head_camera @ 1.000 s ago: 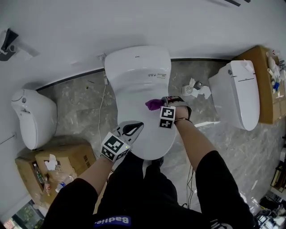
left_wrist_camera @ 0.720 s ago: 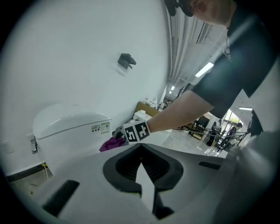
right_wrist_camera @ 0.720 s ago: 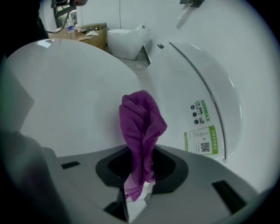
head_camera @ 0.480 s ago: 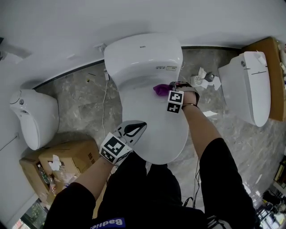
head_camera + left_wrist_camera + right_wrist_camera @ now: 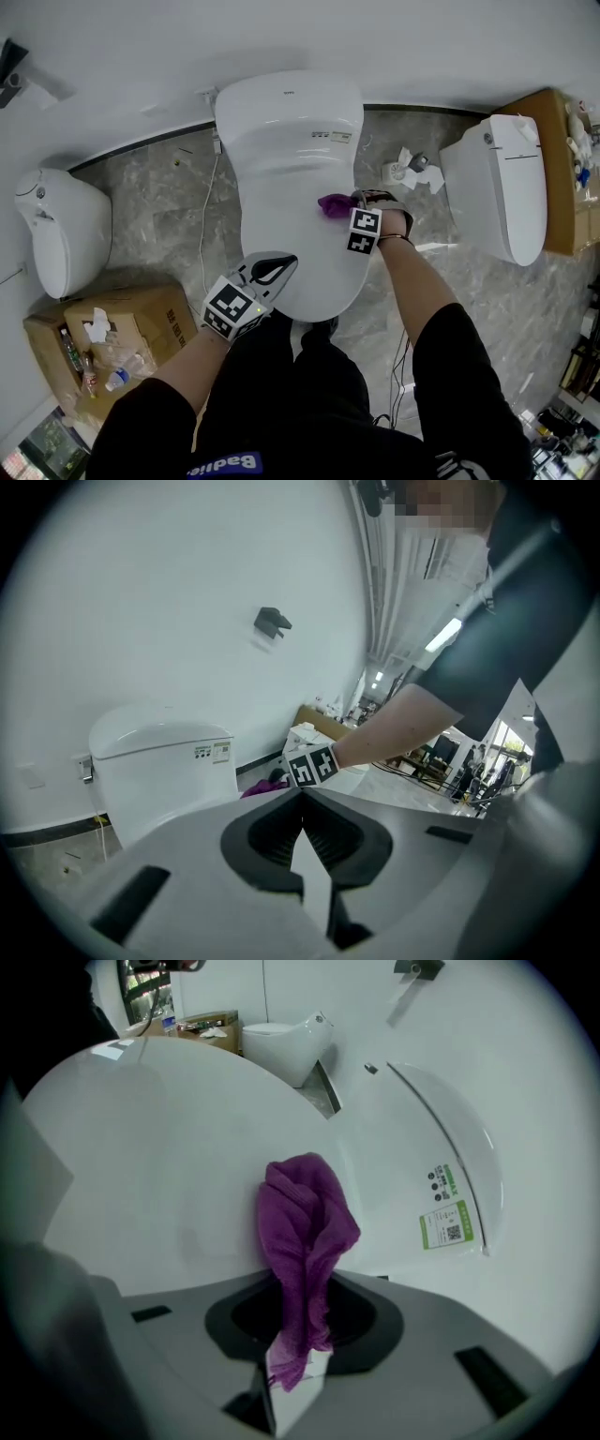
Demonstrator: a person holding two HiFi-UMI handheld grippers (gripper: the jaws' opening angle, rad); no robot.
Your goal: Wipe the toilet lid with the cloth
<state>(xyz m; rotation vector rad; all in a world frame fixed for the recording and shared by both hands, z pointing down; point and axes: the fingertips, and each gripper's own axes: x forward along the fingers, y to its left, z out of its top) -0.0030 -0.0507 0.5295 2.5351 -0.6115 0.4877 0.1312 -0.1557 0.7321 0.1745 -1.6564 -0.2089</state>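
Right tongs (image 5: pixel 298 1374) pinch only the cloth's (image 5: pixel 306 1227) edge, left tongs (image 5: pixel 303 850) closed, empty; risk: drag on toilet lid (image 5: pixel 292 211) pulls cloth free.

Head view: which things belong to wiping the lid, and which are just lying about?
Job: toilet lid, purple cloth, right gripper clamping it.
Lying about: toilet at left, toilet at right, cardboard box, crumpled paper.

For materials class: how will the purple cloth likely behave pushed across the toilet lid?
Probably floppy: the purple cloth bunches in folds beyond the right gripper. Likely light: one pinched edge carries it. Should slide, not roll, on the glossy toilet lid.
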